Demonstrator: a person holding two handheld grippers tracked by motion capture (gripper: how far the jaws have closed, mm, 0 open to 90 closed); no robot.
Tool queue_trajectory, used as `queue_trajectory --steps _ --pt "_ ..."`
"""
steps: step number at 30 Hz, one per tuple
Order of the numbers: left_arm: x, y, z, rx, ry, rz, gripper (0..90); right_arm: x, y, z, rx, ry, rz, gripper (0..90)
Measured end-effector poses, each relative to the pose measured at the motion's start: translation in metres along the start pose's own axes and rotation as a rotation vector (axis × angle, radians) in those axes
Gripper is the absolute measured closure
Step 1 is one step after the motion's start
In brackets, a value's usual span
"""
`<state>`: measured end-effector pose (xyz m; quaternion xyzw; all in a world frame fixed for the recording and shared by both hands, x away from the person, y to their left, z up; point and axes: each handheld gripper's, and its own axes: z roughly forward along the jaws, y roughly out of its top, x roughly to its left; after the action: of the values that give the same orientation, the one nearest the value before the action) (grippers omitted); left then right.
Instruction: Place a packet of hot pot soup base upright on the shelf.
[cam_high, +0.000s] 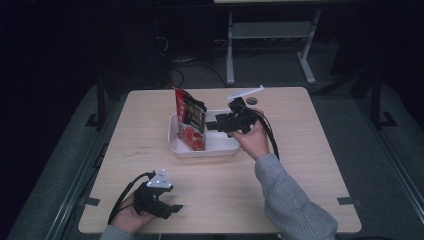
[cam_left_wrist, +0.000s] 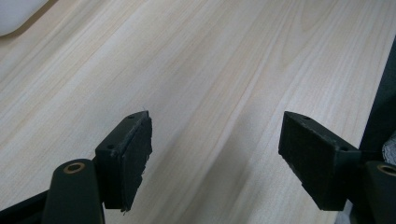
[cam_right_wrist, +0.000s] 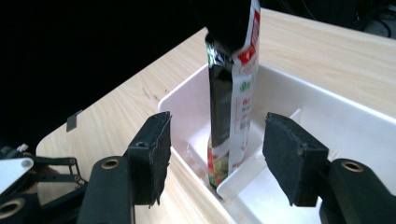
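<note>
Right gripper (cam_right_wrist: 212, 158) spread wide, pads clear of the pouch, nothing pinched. Just ahead of its jaws: red-and-black snack pouch (cam_right_wrist: 231, 102) standing upright on edge in the white bin (cam_right_wrist: 327, 116), leaning against the bin's far-left wall. Pouch print too small to read; its top is cut off in the right gripper view. Left gripper (cam_left_wrist: 212, 154) well apart over bare table (cam_left_wrist: 224, 60), jaws spread, empty.
</note>
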<state>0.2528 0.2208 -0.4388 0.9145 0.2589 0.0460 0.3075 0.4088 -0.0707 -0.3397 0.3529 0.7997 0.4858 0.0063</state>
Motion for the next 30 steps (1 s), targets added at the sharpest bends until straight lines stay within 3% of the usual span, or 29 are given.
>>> queue_trajectory --steps 18,30 --pt "0.0 0.0 0.0 0.004 0.006 0.006 24.5 -0.008 -0.028 -0.023 0.009 0.023 0.025 38.5" --pt "-0.002 0.001 -0.001 0.001 0.012 0.01 24.4 -0.02 -0.056 -0.048 0.022 0.01 0.05 38.4"
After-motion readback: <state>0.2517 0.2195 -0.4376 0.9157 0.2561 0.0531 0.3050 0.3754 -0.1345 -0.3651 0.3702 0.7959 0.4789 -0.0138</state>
